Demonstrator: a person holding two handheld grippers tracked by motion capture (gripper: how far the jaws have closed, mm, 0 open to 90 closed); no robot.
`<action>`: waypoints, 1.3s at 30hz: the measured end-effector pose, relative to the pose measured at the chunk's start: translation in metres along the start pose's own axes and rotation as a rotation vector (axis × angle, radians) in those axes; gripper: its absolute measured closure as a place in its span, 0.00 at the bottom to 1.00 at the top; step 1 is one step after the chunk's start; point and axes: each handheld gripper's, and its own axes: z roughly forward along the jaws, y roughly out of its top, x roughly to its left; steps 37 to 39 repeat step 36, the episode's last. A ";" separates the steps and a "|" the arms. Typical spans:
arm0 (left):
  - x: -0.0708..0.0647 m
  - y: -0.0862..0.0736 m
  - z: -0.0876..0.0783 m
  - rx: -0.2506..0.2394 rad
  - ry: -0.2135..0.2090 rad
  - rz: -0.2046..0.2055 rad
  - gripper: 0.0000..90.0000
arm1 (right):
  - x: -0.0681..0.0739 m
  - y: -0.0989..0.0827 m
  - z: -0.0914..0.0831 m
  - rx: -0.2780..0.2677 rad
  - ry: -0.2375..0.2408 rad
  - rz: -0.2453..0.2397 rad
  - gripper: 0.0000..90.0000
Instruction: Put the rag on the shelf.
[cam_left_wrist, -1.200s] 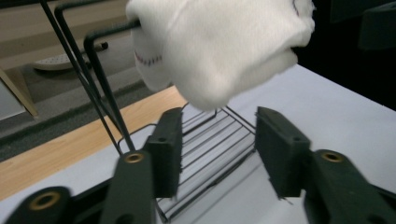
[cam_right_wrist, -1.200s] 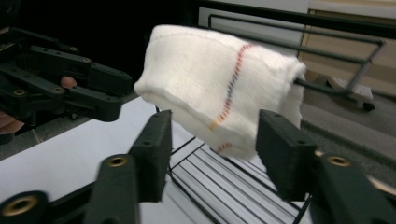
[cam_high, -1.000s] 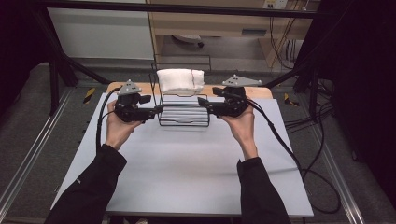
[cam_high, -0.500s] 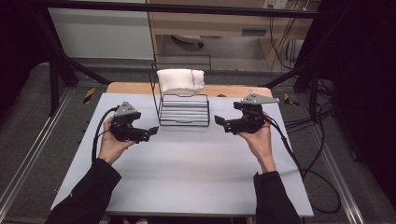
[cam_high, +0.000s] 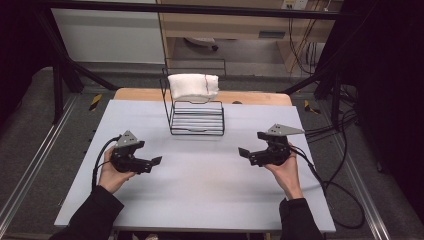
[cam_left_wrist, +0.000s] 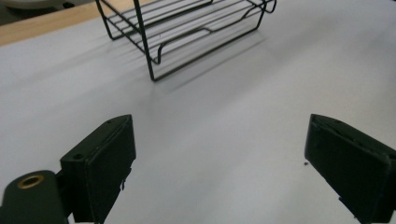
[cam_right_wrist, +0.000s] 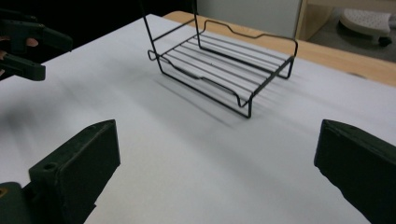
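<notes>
My left gripper (cam_high: 156, 161) hangs low over the pale grey table top (cam_high: 200, 200), its two black jaws spread wide with nothing but bare surface between them; they have just been opening. My right gripper (cam_high: 243, 152) mirrors it on the other side, jaws likewise just parted and holding nothing. Both point inward, toward each other, well apart.

The black wire rack with a tall looped back (cam_high: 196, 117) stands on the table beyond and between the two grippers, apart from both. A folded white towel with a thin red stripe (cam_high: 193, 87) is draped over the top of that back.

Risks, as I judge them: the rack is light and open-framed, so a jaw catching a wire on approach could drag or tip it. The towel sits high and loose; pulling on one end alone could slide it off behind the table edge or topple the rack forward. Each trailing black cable (cam_high: 327, 182) lies on the table beside its hand and could snag during a reach.

Surroundings: a wooden strip (cam_high: 135, 94) borders the far edge of the table; black frame struts (cam_high: 75, 75) stand at either side. Nothing lies between the grippers and the rack.
</notes>
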 end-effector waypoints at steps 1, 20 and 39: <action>0.001 -0.004 -0.001 0.003 0.001 -0.004 0.10 | -0.001 -0.004 -0.001 0.003 -0.001 0.002 0.01; 0.013 -0.054 -0.028 -0.001 0.026 -0.050 0.10 | -0.017 -0.080 -0.028 0.043 0.003 0.060 0.01; 0.014 -0.068 -0.026 0.020 0.018 -0.059 0.10 | -0.019 -0.095 -0.038 0.041 -0.002 0.084 0.01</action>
